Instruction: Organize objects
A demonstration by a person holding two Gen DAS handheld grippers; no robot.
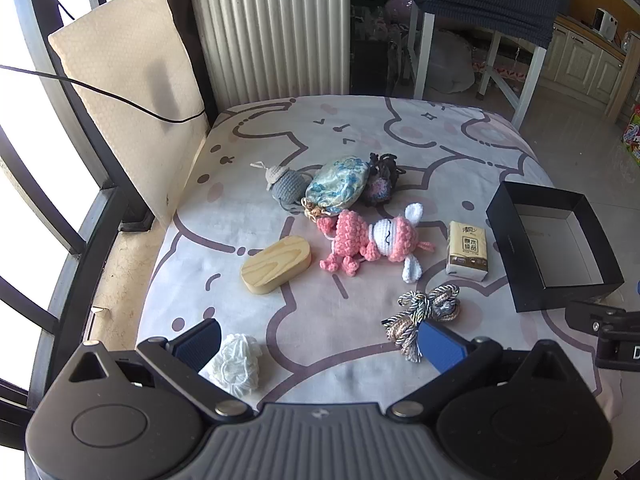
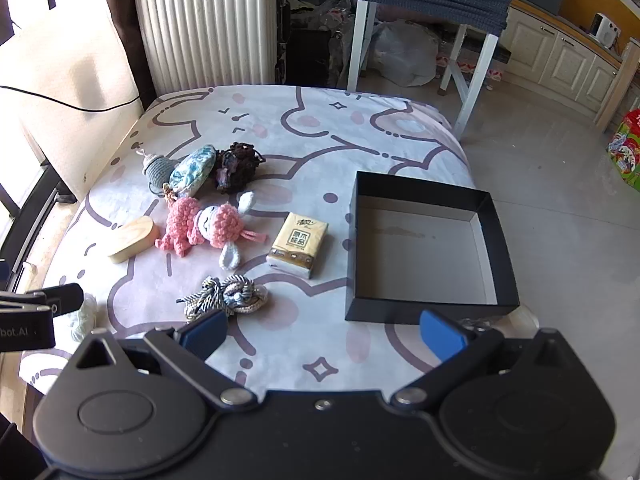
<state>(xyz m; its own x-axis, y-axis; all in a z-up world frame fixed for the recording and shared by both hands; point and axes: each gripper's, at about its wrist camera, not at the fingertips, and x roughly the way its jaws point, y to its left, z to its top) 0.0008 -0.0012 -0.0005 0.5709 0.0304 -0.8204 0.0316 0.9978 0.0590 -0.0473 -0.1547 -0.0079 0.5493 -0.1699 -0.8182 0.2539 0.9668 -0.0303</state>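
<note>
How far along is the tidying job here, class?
Done: nothing; the black box is empty. In hand: nothing; the left claw and right claw are open. Left: the tissue pack, pink crochet doll and the other loose items still lie on the table.

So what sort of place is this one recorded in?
Most likely a lived-in home: a white ribbed suitcase stands behind the cartoon-print cloth-covered table, with cream kitchen cabinets and a tiled floor beyond.
</note>
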